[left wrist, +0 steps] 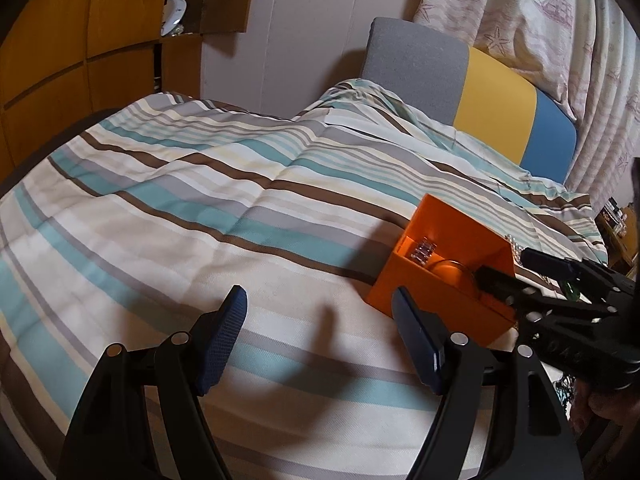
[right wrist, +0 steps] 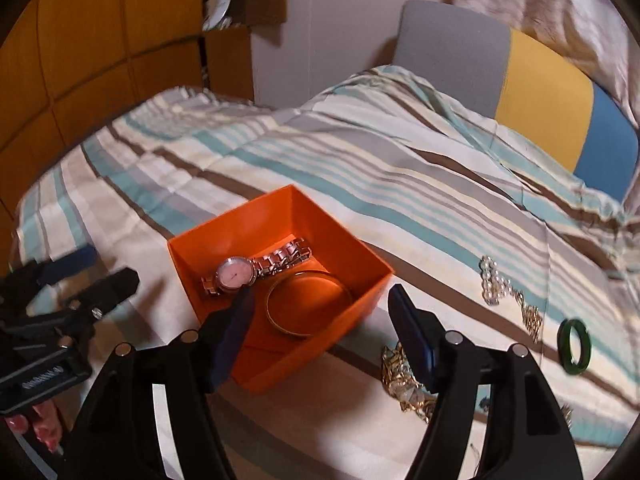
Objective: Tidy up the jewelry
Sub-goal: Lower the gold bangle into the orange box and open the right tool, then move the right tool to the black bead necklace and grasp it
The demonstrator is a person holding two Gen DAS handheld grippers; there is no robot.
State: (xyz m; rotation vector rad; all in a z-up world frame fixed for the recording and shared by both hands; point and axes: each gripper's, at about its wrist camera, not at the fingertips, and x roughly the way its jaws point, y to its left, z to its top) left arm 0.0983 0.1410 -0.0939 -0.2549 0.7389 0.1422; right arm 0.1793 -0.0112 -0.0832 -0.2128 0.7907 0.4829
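Note:
An orange box (right wrist: pixel 244 236) sits on the striped bedspread (right wrist: pixel 400 184). Inside it lie a silver watch (right wrist: pixel 236 274) with a pink face and a gold bangle (right wrist: pixel 280 326). My right gripper (right wrist: pixel 322 294) is open and empty, hovering over the box's near corner. Right of the box on the cover lie a pearl strand (right wrist: pixel 492 280), a crumpled gold chain (right wrist: pixel 402 380) and a green bangle (right wrist: pixel 564 340). My left gripper (left wrist: pixel 319 294) is open and empty above the bedspread (left wrist: pixel 200 208), left of the orange box (left wrist: pixel 436 280). The right gripper (left wrist: pixel 508 266) reaches over that box.
A grey, yellow and blue headboard (right wrist: pixel 540 92) stands at the far end, with a patterned curtain (left wrist: pixel 540 20) behind it. Wooden cabinets (left wrist: pixel 60 40) line the left side. A hand with painted nails (right wrist: pixel 40 428) holds the left gripper (right wrist: pixel 106 268).

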